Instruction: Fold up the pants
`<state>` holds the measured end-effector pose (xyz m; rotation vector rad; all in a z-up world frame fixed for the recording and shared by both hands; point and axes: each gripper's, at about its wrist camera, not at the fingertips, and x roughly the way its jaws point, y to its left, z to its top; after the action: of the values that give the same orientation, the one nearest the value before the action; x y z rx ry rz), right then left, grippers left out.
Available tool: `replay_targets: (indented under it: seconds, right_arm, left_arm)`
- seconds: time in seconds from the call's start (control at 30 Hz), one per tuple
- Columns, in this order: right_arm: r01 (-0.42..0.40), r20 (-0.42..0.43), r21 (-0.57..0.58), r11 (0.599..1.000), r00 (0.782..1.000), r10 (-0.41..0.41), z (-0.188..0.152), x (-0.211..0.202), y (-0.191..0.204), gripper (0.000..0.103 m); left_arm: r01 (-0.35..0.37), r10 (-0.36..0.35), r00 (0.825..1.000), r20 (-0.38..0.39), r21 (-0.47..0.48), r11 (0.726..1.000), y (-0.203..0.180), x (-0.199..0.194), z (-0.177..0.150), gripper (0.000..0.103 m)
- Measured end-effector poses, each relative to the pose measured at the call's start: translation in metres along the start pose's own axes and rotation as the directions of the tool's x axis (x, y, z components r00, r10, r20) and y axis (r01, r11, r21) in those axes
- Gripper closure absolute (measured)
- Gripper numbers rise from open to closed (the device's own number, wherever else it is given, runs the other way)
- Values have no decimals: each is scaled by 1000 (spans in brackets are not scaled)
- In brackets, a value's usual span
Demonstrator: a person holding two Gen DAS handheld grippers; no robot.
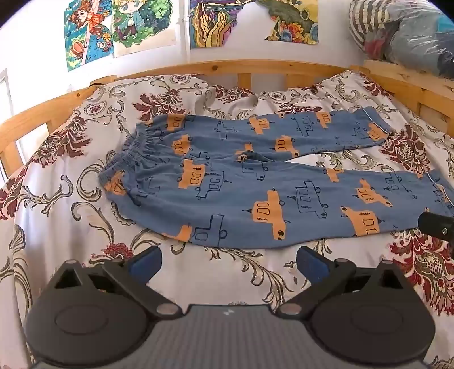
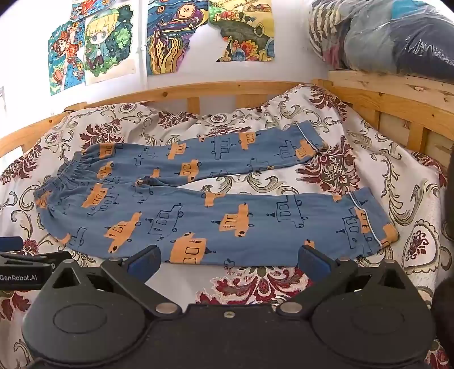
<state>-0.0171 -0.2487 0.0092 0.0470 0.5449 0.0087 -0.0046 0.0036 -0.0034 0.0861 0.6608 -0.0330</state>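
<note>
Blue pants point(image 1: 241, 181) point(image 2: 210, 204) printed with orange and outlined cars lie flat on the bed, waistband at the left, both legs stretched to the right and slightly apart. My left gripper point(image 1: 228, 262) hovers open just in front of the near leg's edge, below the hip part, holding nothing. My right gripper point(image 2: 228, 261) is open too, its blue-padded fingers point(image 2: 312, 262) at the near leg's lower edge toward the cuff, with nothing between them. A bit of the right gripper's body shows at the right edge of the left wrist view.
A floral bedcover point(image 1: 56, 198) point(image 2: 411, 198) spreads over the bed. A wooden bed rail point(image 1: 227, 68) point(image 2: 198, 90) runs along the back and right side. Plastic-wrapped bundles point(image 2: 397, 37) sit on the rail at the top right. Drawings point(image 1: 124, 25) hang on the wall.
</note>
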Motion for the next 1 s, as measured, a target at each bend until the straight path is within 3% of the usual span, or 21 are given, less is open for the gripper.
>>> replay_targets:
  seconds: [1.0]
  right_arm:
    - [-2,-8,-4,1000,1000,1,-3,1,-3,1]
  left_arm:
    - [-7,7,1000,-2,-3,1000,-2,3,1,0]
